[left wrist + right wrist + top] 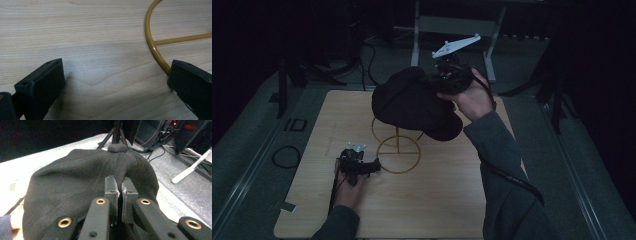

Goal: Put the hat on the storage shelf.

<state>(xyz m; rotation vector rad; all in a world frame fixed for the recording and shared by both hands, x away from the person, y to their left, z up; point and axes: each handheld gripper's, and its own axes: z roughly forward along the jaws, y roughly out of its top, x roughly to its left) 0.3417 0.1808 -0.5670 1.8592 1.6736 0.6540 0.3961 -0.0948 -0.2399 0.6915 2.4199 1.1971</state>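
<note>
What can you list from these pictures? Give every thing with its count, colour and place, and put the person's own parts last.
cap: one, black, above the stand, pinched in the right tongs.
wire stand: one, mustard yellow, ring base on the table's middle.
table: one, light wood, under everything.
cable loop: one, black, on the grey floor left of the table.
metal frame: one, grey, on the floor beyond the table.
left tongs: one pair, black, open, low over the table beside the stand's ring.
right tongs: one pair, black, shut on the cap.
sleeves: two, grey.
</note>
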